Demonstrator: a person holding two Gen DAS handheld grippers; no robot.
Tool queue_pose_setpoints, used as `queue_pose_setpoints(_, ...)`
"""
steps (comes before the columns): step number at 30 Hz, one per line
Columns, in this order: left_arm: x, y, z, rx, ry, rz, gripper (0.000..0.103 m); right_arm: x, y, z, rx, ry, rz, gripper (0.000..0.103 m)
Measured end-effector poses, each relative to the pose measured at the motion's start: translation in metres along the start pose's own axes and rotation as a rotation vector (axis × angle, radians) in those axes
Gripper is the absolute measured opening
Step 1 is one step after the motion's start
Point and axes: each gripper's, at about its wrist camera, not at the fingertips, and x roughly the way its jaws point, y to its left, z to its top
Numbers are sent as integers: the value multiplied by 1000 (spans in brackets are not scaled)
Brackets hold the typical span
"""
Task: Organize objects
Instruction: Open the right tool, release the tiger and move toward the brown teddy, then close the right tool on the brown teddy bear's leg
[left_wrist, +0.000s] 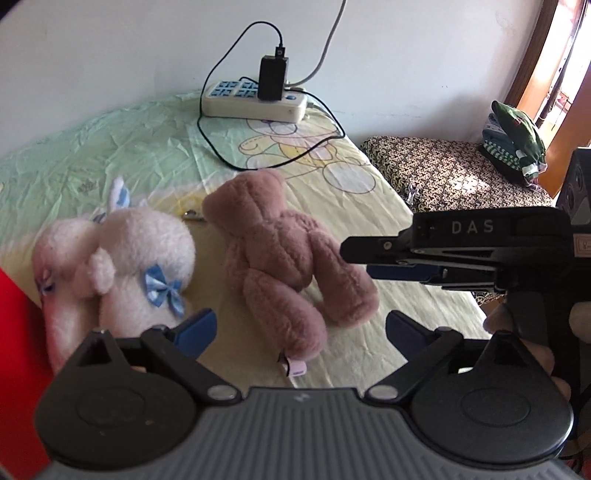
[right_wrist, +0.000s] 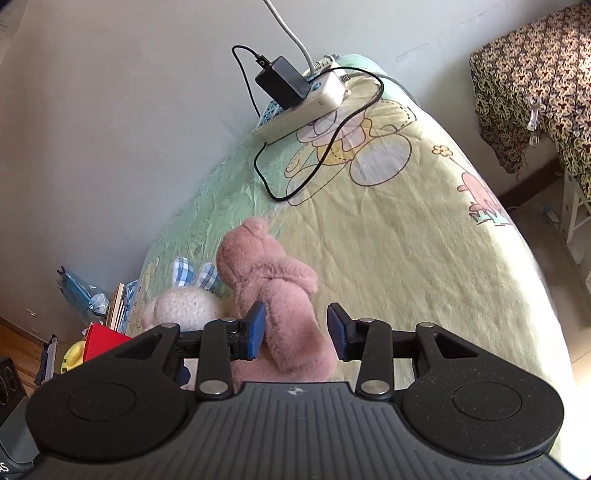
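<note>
We judge the tidying barely begun: our right gripper (right_wrist: 296, 330), fingers parted, straddles a leg of the pink bear (left_wrist: 280, 254) without closing, while the left gripper (left_wrist: 301, 328), spread wide and empty, hovers short of both bear and white bunny (left_wrist: 125, 266) loose on the bed (left_wrist: 369, 206).

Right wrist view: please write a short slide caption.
Open right gripper straddles a pink teddy bear's leg on the bed.
</note>
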Motion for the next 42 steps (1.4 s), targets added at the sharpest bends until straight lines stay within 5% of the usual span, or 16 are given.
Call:
queue_pose_setpoints(11,41,12,7,-5,87,-93,86,29,-6,0,90,80,88,32)
queue_pose_setpoints(25,20,-32,-21,-4,137,-247,87,-35,33,-14,-231,61,2,29)
queue_pose_setpoints(31,7,-50,-51,72,152,-235,87,-52,49,-35,-349,92,-8,29)
queue_pose_setpoints(42,-33,-15,-97,-5,158,-187,93,-33,87,-75,-462,235,153,29)
